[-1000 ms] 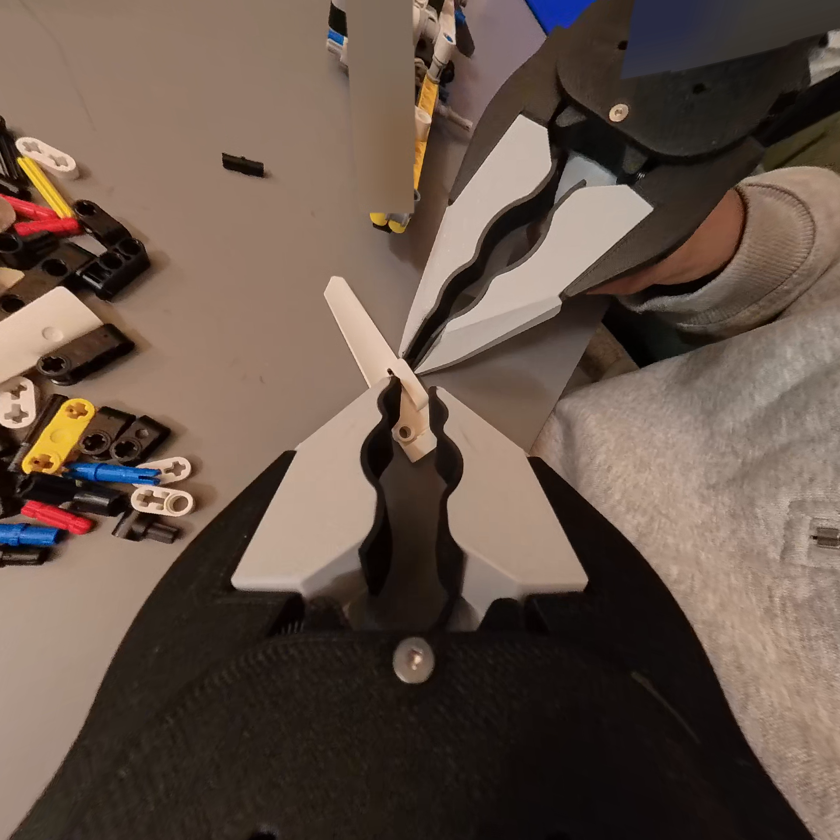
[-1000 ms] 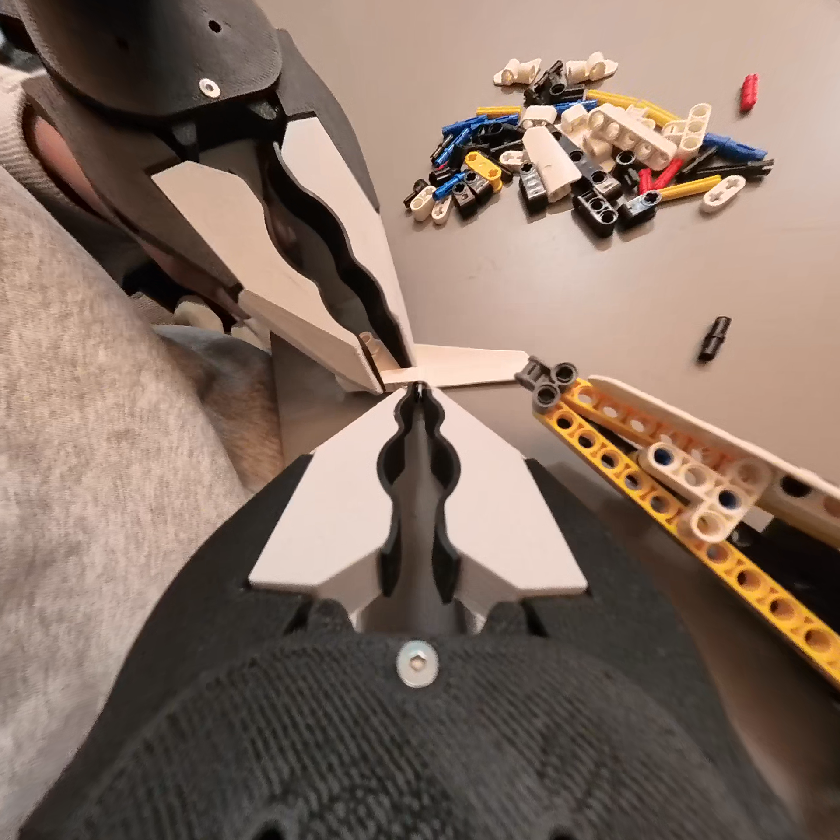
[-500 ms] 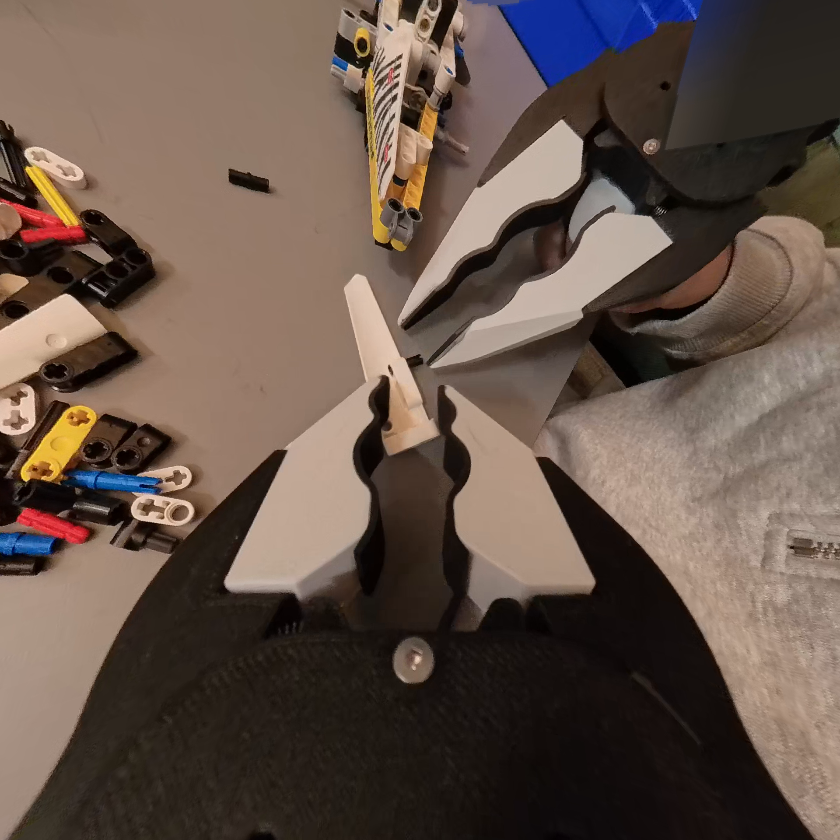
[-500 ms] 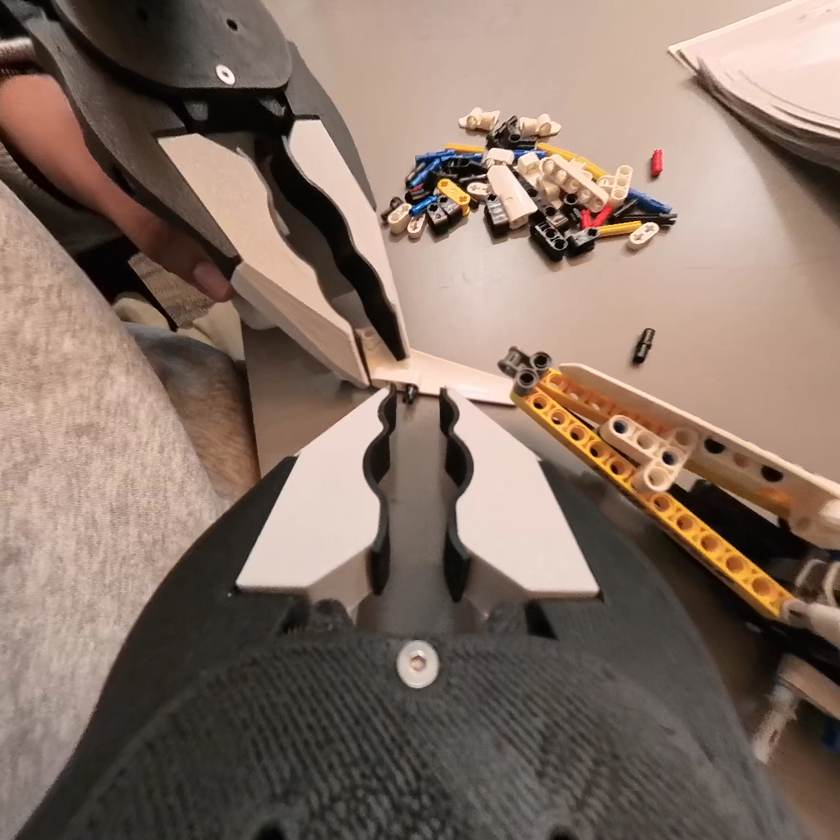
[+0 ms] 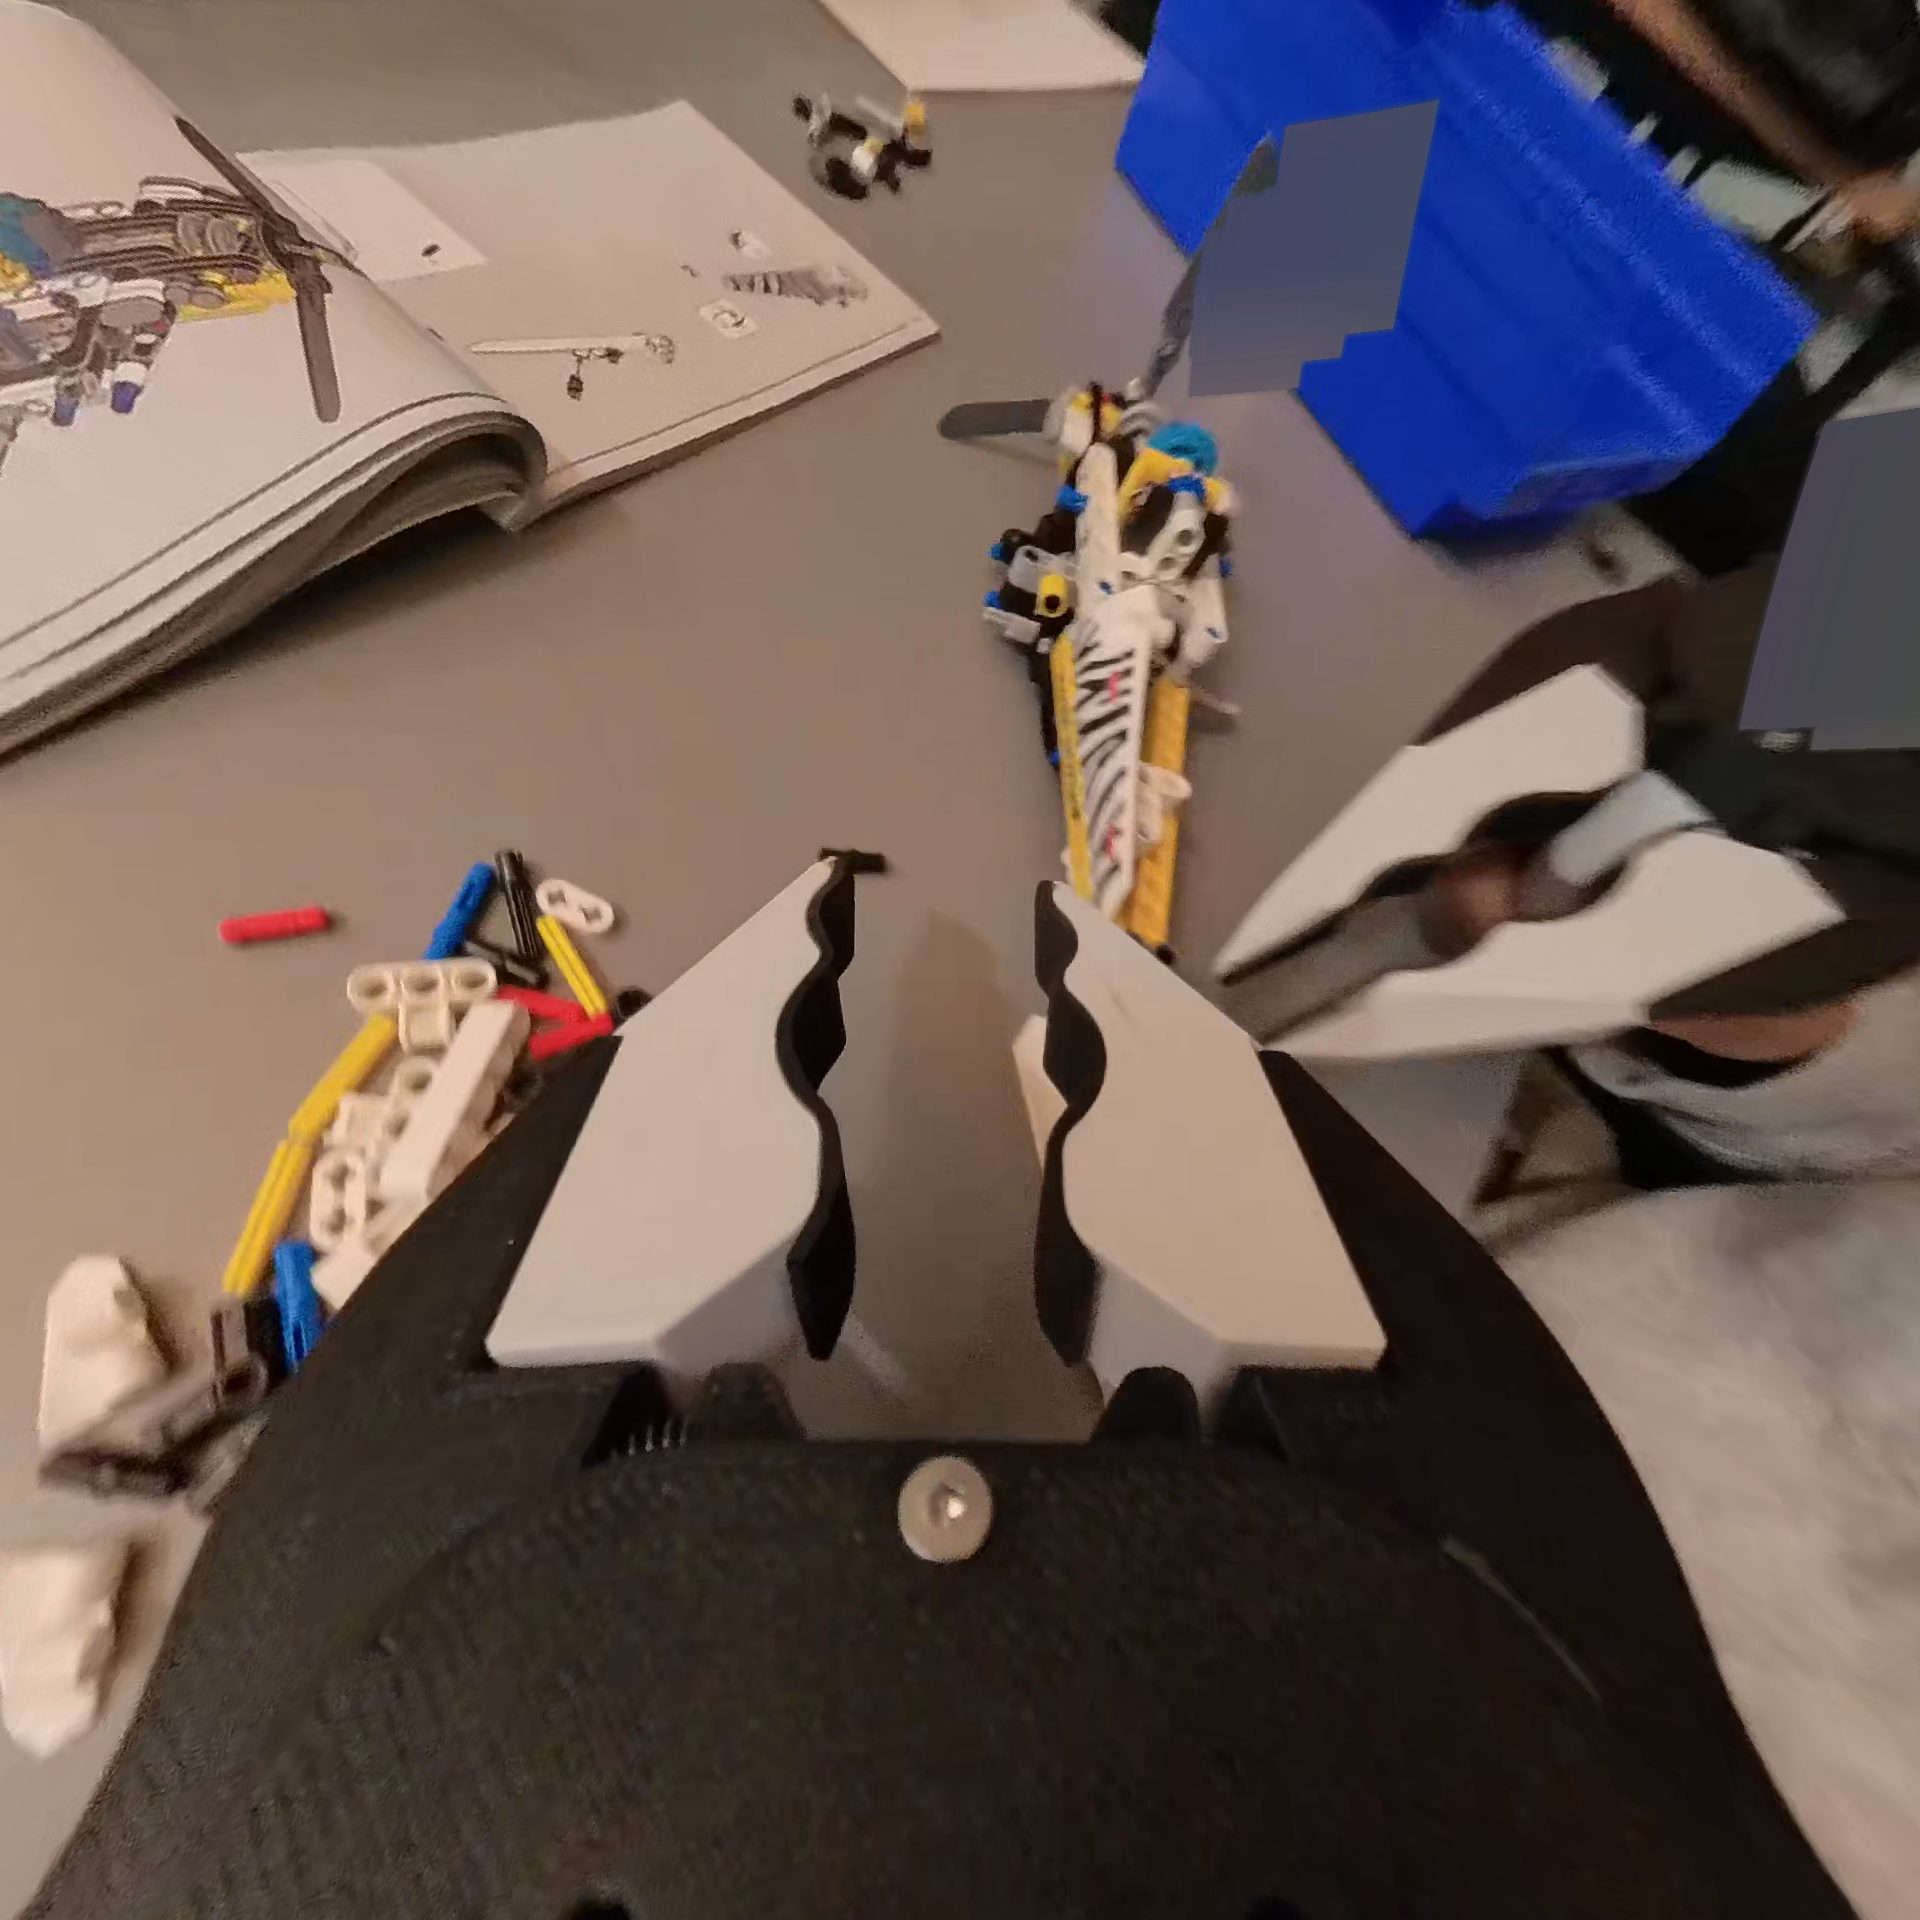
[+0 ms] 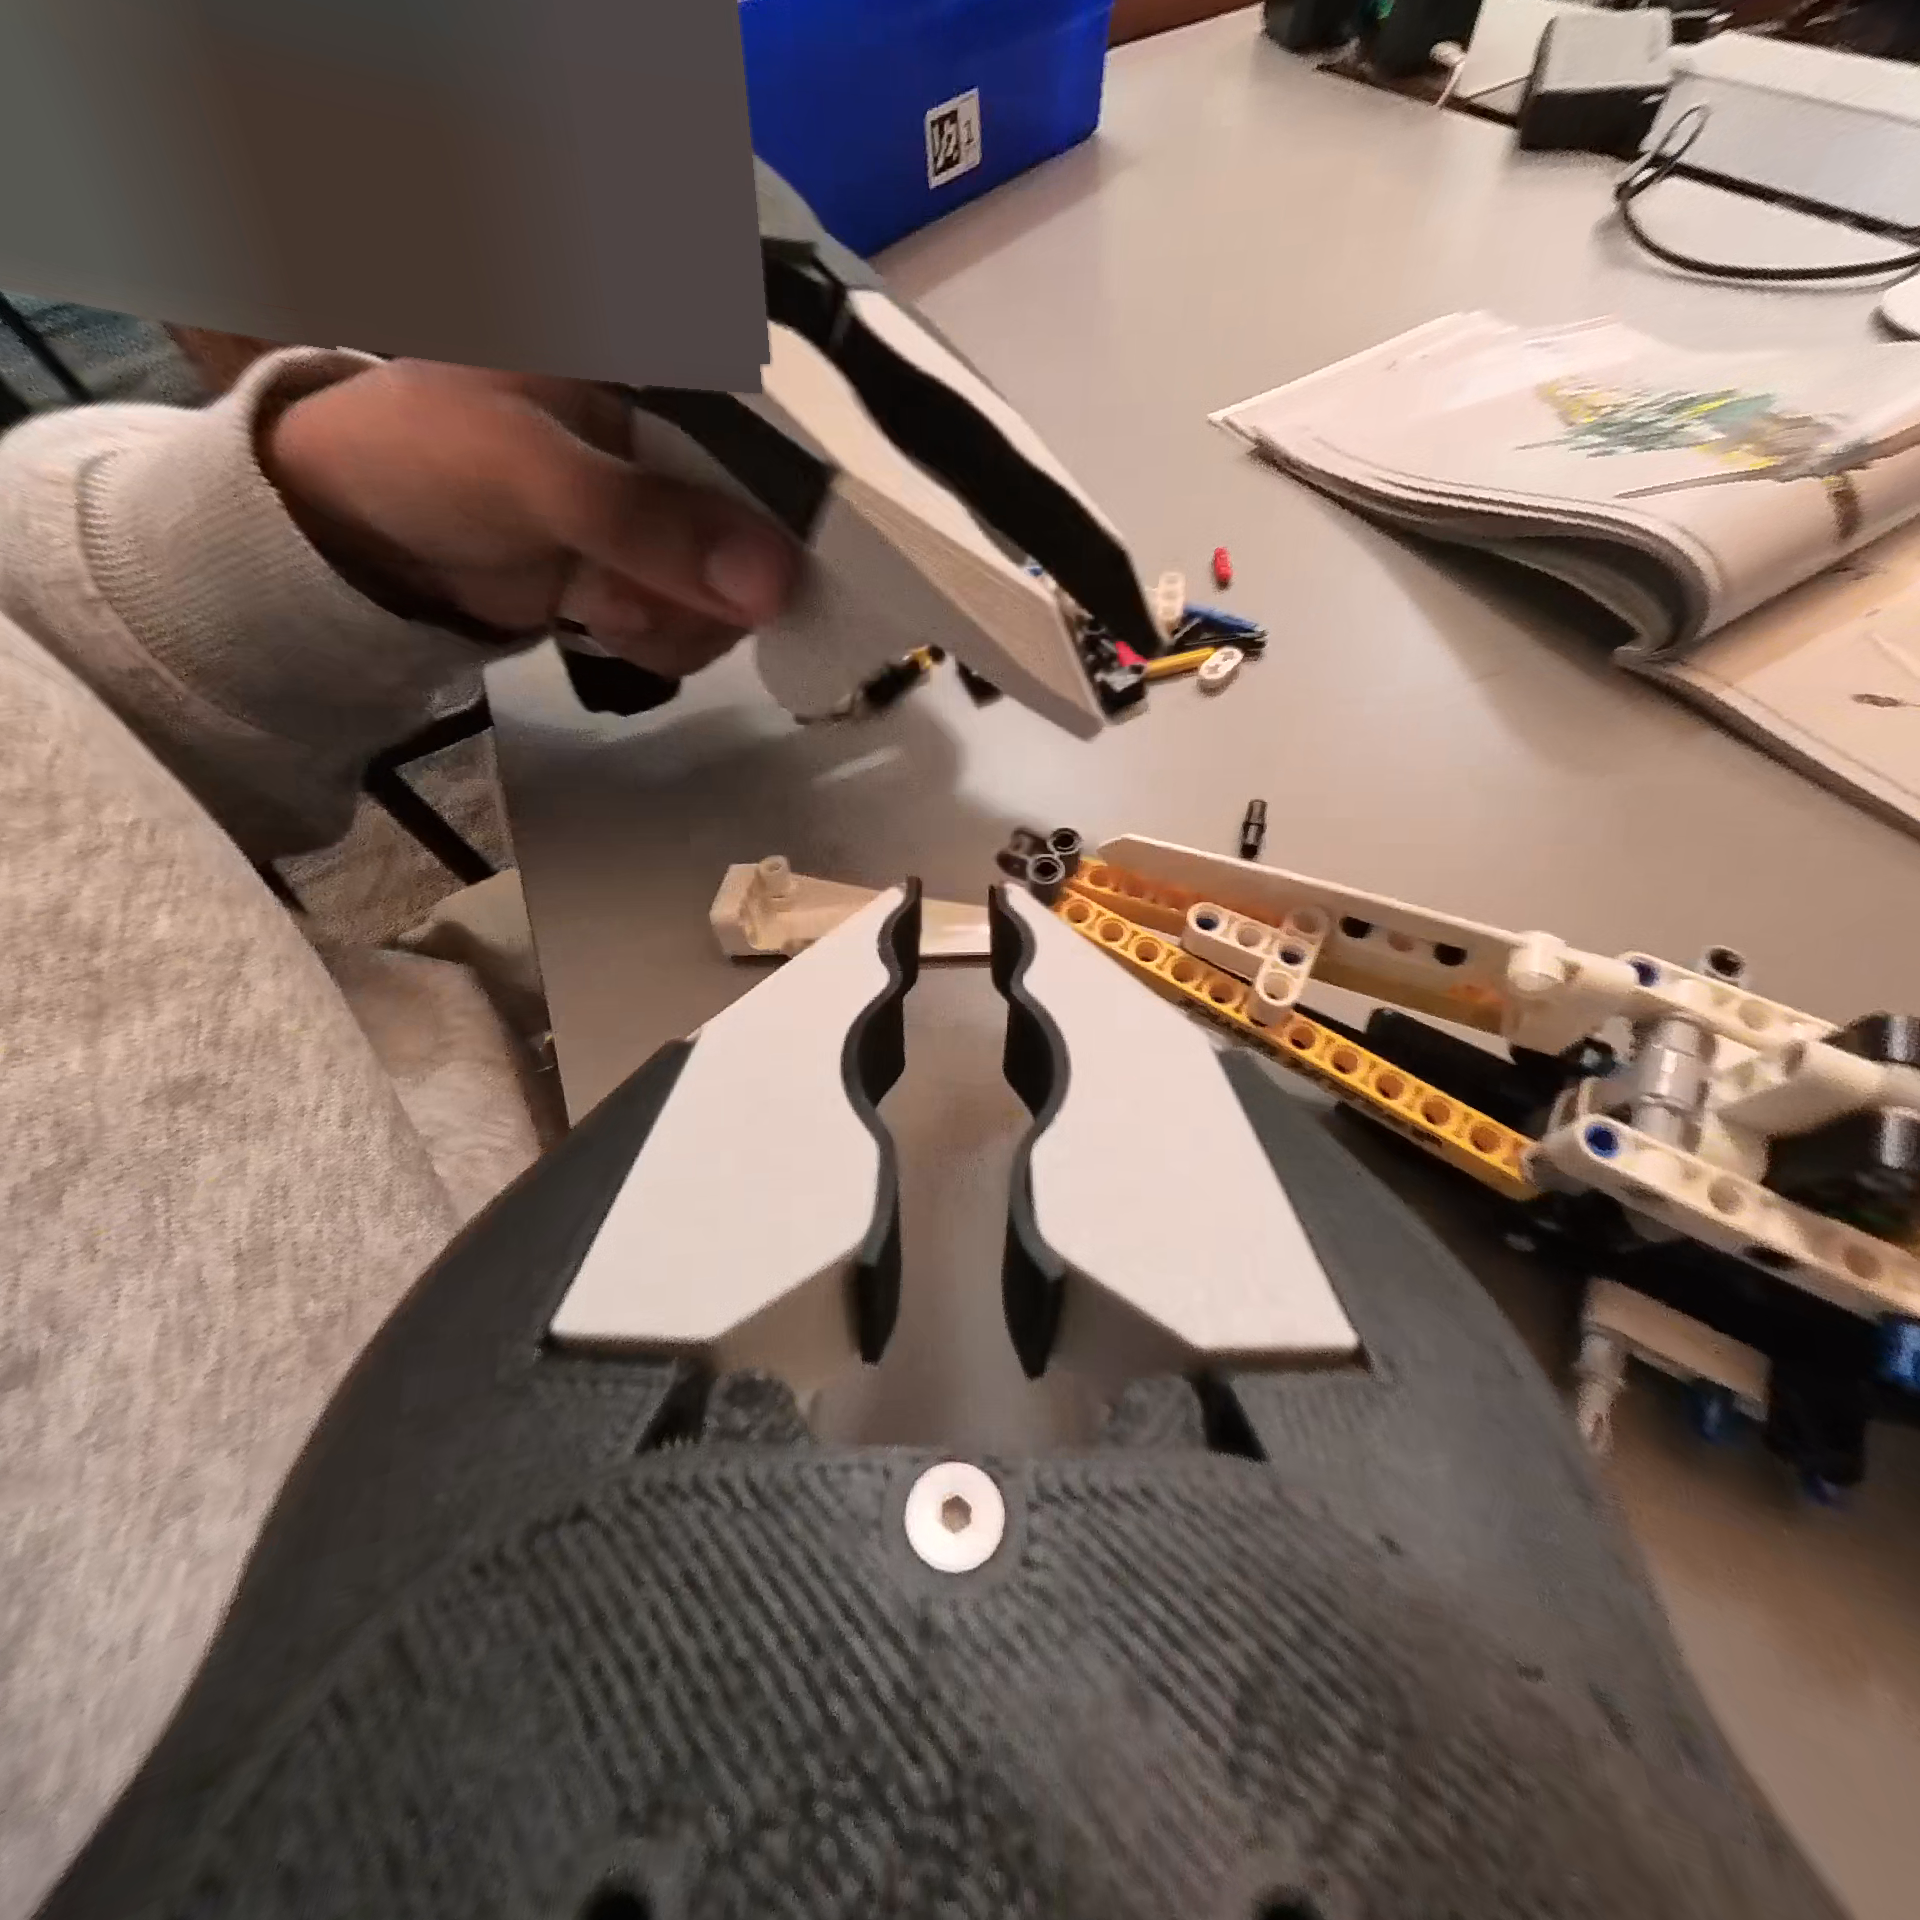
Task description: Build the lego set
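Note:
My left gripper point(image 5: 945, 891) is open and empty above the grey table, beside the pile of loose Lego pieces point(image 5: 436, 1039). It also shows in the right wrist view point(image 6: 1122, 675), over that pile point(image 6: 1195, 644). The white blade piece point(image 6: 769, 914) lies flat on the table near the front edge, partly hidden behind my right gripper point(image 6: 954, 899), which is open and empty. In the left wrist view a bit of the blade point(image 5: 1027, 1081) shows by my right finger. The yellow-and-white Lego model point(image 5: 1112, 707) point(image 6: 1351, 997) lies on the table to the right.
An open instruction booklet point(image 5: 312, 343) point(image 6: 1610, 468) lies at the back. A blue bin point(image 5: 1507, 260) point(image 6: 914, 94) stands behind the model. A black pin point(image 6: 1252, 826) and a red pin point(image 5: 272, 923) lie loose. The person's grey sleeve point(image 6: 156, 520) is at the table's front edge. The right tips stand about 6 cm off the white blade piece point(image 6: 769, 914).
Both grippers opened. The left one let go of the white blade, which now lies on the table, and swung up and toward the loose pile. The right gripper drew back.

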`<action>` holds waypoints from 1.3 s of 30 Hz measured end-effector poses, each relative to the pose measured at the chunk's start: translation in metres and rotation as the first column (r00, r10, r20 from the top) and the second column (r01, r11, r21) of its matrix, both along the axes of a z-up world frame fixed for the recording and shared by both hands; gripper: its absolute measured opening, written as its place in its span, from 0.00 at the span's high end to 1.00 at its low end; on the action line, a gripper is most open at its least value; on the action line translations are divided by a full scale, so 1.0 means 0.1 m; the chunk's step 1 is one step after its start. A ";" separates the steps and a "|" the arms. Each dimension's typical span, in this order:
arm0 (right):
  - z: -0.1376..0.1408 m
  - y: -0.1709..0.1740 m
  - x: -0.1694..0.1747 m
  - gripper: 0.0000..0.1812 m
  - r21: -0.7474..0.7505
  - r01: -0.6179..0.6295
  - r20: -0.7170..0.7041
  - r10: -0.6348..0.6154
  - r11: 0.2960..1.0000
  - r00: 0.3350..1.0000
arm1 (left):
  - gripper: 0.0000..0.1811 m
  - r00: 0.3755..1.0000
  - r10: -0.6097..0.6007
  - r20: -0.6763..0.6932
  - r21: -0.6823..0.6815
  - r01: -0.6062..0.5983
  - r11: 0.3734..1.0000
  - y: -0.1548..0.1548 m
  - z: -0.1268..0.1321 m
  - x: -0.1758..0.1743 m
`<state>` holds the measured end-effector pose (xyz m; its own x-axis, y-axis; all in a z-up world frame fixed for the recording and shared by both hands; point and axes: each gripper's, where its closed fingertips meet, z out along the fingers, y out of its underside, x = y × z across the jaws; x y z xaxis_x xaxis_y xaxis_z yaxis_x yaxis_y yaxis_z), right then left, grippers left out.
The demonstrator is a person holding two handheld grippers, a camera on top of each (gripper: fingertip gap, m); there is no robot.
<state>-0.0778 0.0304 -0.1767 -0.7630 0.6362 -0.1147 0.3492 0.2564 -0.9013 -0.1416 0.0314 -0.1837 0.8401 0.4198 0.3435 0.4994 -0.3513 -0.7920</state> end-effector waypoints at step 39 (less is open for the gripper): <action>0.10 0.15 -0.09 0.98 -0.068 0.089 -0.065 -0.094 0.994 0.993 | 0.99 0.995 -0.014 -0.097 -0.231 -0.009 0.973 0.14 -0.37 -0.12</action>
